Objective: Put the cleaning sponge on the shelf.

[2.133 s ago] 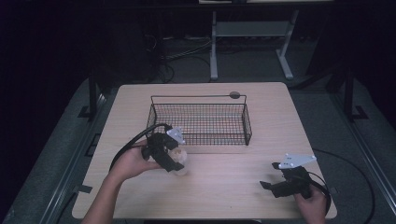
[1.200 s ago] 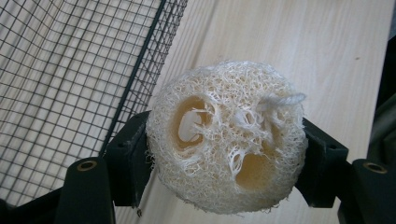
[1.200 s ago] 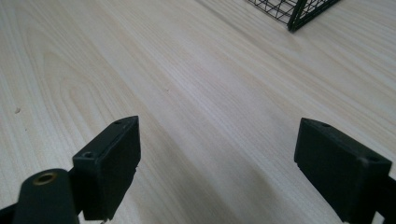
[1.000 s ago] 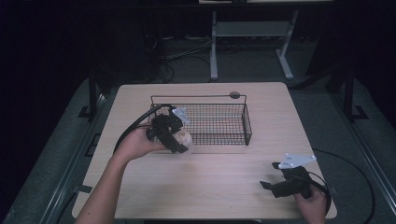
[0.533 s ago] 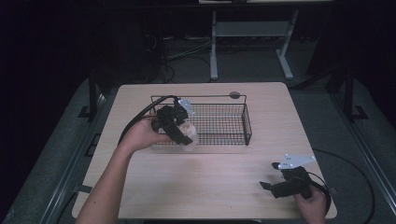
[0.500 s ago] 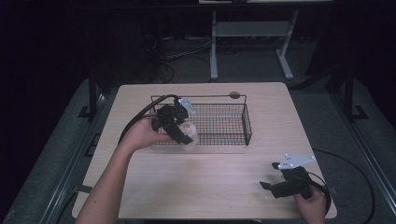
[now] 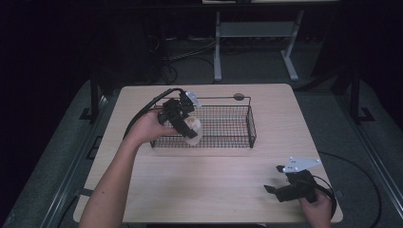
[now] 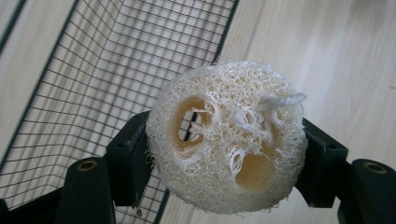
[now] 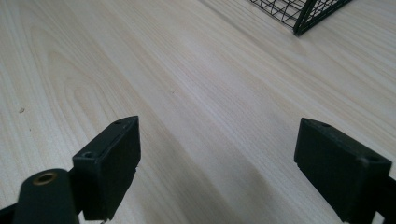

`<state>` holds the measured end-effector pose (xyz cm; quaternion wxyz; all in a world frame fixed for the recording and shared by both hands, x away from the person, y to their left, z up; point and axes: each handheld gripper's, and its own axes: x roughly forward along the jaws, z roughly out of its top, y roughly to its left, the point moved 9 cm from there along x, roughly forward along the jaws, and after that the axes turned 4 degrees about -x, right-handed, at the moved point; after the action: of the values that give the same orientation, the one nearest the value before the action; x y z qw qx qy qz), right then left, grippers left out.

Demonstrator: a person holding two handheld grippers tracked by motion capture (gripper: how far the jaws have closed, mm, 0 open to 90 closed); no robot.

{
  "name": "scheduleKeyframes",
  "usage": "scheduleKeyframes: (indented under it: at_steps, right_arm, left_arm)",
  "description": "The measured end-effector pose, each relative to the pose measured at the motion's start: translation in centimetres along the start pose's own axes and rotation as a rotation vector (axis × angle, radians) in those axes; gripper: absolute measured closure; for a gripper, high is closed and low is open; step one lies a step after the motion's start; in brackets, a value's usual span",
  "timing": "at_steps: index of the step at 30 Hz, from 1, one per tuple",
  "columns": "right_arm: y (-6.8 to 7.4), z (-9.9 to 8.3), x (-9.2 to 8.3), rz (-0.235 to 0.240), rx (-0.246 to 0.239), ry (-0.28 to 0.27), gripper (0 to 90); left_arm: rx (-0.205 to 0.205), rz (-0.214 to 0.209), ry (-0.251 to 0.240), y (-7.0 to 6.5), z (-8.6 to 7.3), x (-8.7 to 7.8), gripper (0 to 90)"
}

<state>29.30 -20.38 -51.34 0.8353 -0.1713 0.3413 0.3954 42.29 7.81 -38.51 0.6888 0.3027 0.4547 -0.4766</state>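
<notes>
While the left gripper point(image 7: 186, 129) has its jaws clamped on a pale loofah sponge point(image 7: 192, 131), that sponge sits left of centre in the high view, over the near left part of the black wire basket point(image 7: 251, 124), so the job of putting it in the basket looks well advanced but not finished. From the left gripper view, the loofah sponge point(image 8: 227, 135) is pinched at its two sides between the black pads, its holes facing the camera, with the basket mesh point(image 8: 93, 70) behind it in the upper left and bare wood of the table point(image 8: 336, 56) in the upper right. My reading is that the carry is mostly done; what is left is to bring the sponge down inside the walls, let go and pull the hand clear. Whether it already hangs within the rim or just above it I cannot tell. At the lower right of the high view the right gripper point(image 7: 272, 188) rests on the table, and its own view shows the jaws standing wide with nothing between them, a basket corner point(image 9: 299, 14) at the upper right. By count: one sponge, one basket, which looks empty, two grippers, and one small dark round object point(image 7: 238, 97) on the table at the basket's far side.
</notes>
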Motion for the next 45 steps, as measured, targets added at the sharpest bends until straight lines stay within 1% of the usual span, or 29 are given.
scheduleKeyframes:
  at_steps: [2,3,8,10,11,13,14,15,16,17,18,19,20,22,24,26,28,30,32,34,42,45]
  right_arm:
    - [0.0,0.0,0.0,0.001,0.004,-0.001,14.2]
    - [-0.1,0.0,-0.1,-0.001,0.001,-0.002,14.2]
    - [-0.1,-0.1,-0.1,-0.003,0.007,-0.005,14.2]
    - [-0.1,0.0,-0.2,-0.003,0.000,-0.004,14.2]
    - [-0.1,0.0,-0.2,-0.005,0.000,-0.007,14.2]
    - [0.0,0.0,-0.2,-0.003,0.004,-0.006,14.2]
    - [0.0,0.0,-0.1,-0.004,0.002,-0.005,14.2]
    - [0.0,0.1,-0.1,-0.004,-0.001,-0.006,14.2]
    - [0.0,0.1,-0.1,-0.004,-0.001,-0.004,14.1]
    - [0.0,0.1,-0.1,-0.005,-0.006,-0.001,14.2]
    - [0.0,0.0,-0.2,-0.008,-0.005,0.000,14.2]
    - [0.0,0.1,-0.2,-0.010,-0.004,-0.002,14.2]
    - [0.0,0.1,-0.2,-0.010,-0.004,-0.003,14.2]
    - [0.0,0.0,-0.3,-0.010,0.002,-0.002,14.2]
    - [-0.1,0.0,-0.3,-0.010,0.000,-0.002,14.2]
    - [0.0,0.0,-0.3,-0.009,0.000,-0.003,14.2]
    - [0.0,0.1,-0.2,-0.008,-0.002,-0.002,14.2]
    - [0.0,0.1,-0.2,-0.008,-0.002,-0.003,14.2]
    - [0.0,0.1,-0.2,-0.007,-0.001,-0.004,14.2]
    - [-0.1,0.0,-0.2,-0.005,0.000,0.001,14.2]
    - [-0.1,0.0,-0.2,-0.002,0.003,-0.002,14.2]
    - [-0.1,0.0,-0.3,-0.001,-0.002,-0.006,14.2]
  left_arm:
    - [-0.005,0.006,0.006,0.5,0.3,0.0,30.0]
    - [-0.006,0.002,0.007,0.6,0.4,0.0,30.0]
    - [-0.013,0.007,0.002,1.3,1.0,-0.2,30.0]
    - [-0.014,0.002,-0.001,1.3,1.1,0.0,30.0]
    - [-0.008,0.011,0.003,1.4,1.2,0.0,30.0]
    - [-0.010,0.009,0.001,1.5,1.3,0.2,30.0]
    - [-0.008,0.016,0.001,1.6,1.4,0.3,30.0]
    - [-0.012,0.015,0.001,1.6,1.4,0.3,30.0]
    - [-0.024,0.013,-0.001,1.8,1.5,0.4,30.0]
    - [-0.032,0.016,-0.003,2.0,1.5,0.4,30.1]
    - [-0.040,0.008,-0.006,2.1,1.5,0.5,30.1]
    - [-0.042,0.006,-0.006,2.2,1.5,0.6,30.1]
    - [-0.040,0.012,-0.003,2.3,1.5,0.6,30.0]
    - [-0.046,0.003,-0.005,2.4,1.5,0.8,30.0]
    - [-0.043,0.012,-0.007,2.5,1.6,0.9,30.0]
    - [-0.048,0.008,-0.012,2.7,1.7,1.0,30.0]
    - [-0.053,0.018,-0.008,3.0,1.7,1.1,30.0]
    - [-0.068,0.012,-0.016,3.3,1.7,1.2,29.9]
    - [-0.075,0.019,-0.007,3.6,1.6,1.5,29.8]
    - [-0.077,0.017,0.003,3.8,1.5,1.7,29.8]
    - [-0.089,0.028,0.016,4.2,1.6,2.6,29.9]
    - [-0.093,0.031,0.013,4.3,1.7,2.9,29.8]
